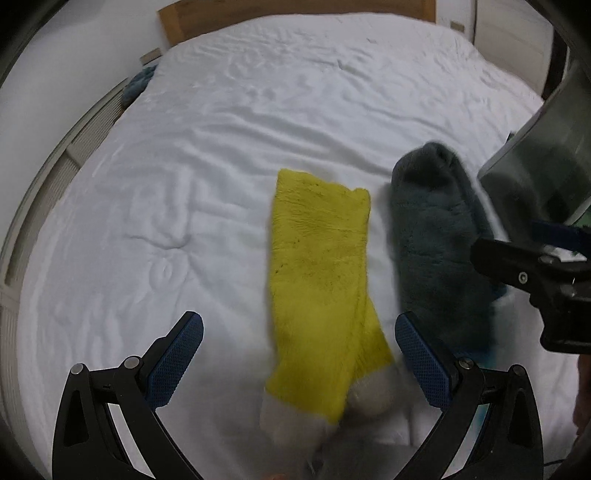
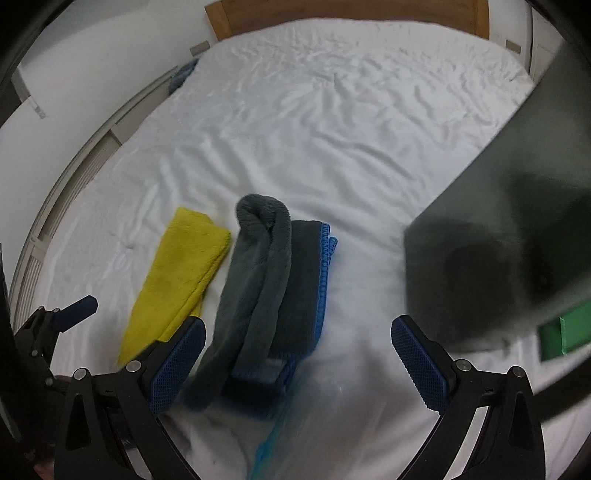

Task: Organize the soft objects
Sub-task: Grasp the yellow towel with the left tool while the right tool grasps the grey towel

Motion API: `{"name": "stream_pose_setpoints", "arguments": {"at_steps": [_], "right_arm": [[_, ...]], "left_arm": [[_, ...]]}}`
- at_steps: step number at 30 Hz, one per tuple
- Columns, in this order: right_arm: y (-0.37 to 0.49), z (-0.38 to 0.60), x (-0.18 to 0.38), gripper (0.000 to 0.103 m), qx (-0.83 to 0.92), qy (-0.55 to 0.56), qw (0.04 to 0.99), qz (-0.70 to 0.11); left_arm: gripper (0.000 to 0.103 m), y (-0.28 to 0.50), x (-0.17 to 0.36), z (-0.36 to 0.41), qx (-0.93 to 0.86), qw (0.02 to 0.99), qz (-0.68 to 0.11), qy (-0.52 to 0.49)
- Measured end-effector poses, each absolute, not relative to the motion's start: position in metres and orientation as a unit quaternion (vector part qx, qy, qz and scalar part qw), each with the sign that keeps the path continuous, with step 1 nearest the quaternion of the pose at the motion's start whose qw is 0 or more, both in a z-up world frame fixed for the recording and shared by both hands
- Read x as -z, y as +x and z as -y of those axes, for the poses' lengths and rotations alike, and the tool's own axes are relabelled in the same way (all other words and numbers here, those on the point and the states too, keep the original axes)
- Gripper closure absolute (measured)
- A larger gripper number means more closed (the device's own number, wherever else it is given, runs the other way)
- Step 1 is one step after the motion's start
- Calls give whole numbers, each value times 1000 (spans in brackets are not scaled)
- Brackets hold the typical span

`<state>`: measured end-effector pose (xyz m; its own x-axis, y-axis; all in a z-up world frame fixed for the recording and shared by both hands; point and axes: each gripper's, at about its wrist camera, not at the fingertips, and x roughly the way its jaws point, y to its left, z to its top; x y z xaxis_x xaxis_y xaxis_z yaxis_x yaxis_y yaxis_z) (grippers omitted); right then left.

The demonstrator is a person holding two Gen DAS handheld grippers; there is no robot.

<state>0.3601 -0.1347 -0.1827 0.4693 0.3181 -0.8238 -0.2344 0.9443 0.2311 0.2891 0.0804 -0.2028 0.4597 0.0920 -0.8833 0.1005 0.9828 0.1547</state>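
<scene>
Both pairs of jaws are standing wide apart and gripping nothing. The left gripper (image 1: 299, 360), with its blue textured pads, is hovering over the near end of a folded yellow fleecy cloth (image 1: 319, 266), which is lying lengthwise on the wrinkled white bed sheet (image 1: 221, 147); the cloth's pale grey lower end is showing between the fingers, blurred. Just beside it to the right, a folded dark grey plush cloth (image 1: 432, 243) is lying on the same sheet, close to but apart from the yellow one.

The right gripper (image 2: 297, 360) is hanging over the near end of that grey cloth (image 2: 258, 288), whose upper fold is curling into a rounded loop and which is resting on a dark cloth with a bright blue stitched edge (image 2: 324, 266). The yellow cloth (image 2: 181, 273) is lying to its left. A dark, blurred box-like container (image 2: 498, 251) is sitting at the right, with a green strip (image 2: 565, 332) at its lower corner. A wooden headboard (image 2: 351, 14) is running along the far edge of the bed.
</scene>
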Motion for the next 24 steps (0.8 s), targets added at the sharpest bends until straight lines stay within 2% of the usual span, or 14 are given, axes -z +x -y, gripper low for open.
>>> {"name": "stream_pose_setpoints", "arguments": {"at_steps": [7,18,21,23,24], "right_arm": [[406,119,225,1,-158,71,828,-534],[438,92,262,2,-173,68,816,-548],[433,86,259,15,-177,62,817,-544],[428,80,255,35,-188,59,817,-542],[428,76,256,42,-199,60,815,-541]], "left_arm": [[1,316,223,-80,-2,835,-539,113],[1,332,242,-82,5,815,-569,111],[1,330,243,-83,7,813,-573,105],[2,329,243,-81,6,813,-573,107],[8,328,243,-80,10,813,-573,107]]}}
